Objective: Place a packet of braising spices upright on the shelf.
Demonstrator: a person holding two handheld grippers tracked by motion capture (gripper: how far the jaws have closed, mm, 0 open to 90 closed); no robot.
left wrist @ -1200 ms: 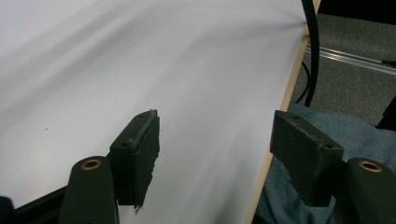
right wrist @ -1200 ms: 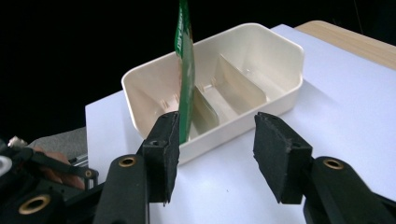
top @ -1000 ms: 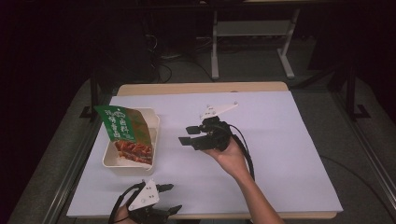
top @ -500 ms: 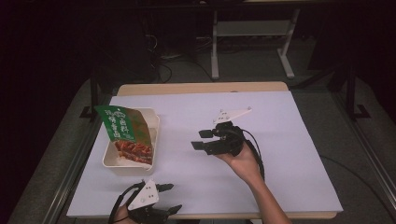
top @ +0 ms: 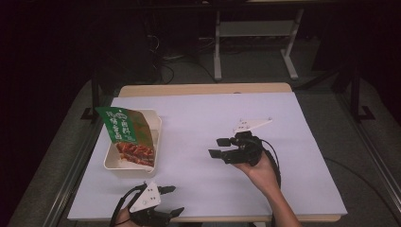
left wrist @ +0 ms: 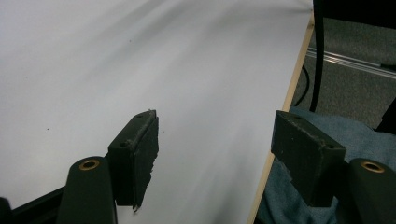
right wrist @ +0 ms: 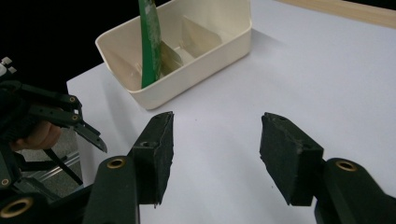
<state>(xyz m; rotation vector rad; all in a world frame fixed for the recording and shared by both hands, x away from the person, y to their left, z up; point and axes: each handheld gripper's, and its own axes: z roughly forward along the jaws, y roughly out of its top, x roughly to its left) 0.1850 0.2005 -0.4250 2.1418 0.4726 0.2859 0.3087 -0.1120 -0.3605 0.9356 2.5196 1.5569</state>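
Gaping right claw, just opening, empty

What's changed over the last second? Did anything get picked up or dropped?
The right hand-held gripper has drawn back from the cream tray toward the table's right and near side, its jaws just opening further with nothing between them. The green food pouch stays leaning in the tray; the left hand-held gripper kept still, open and empty.

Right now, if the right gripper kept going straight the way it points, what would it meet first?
Probably the cream tray holding the green packet; the right gripper is open, with bare white tabletop between.
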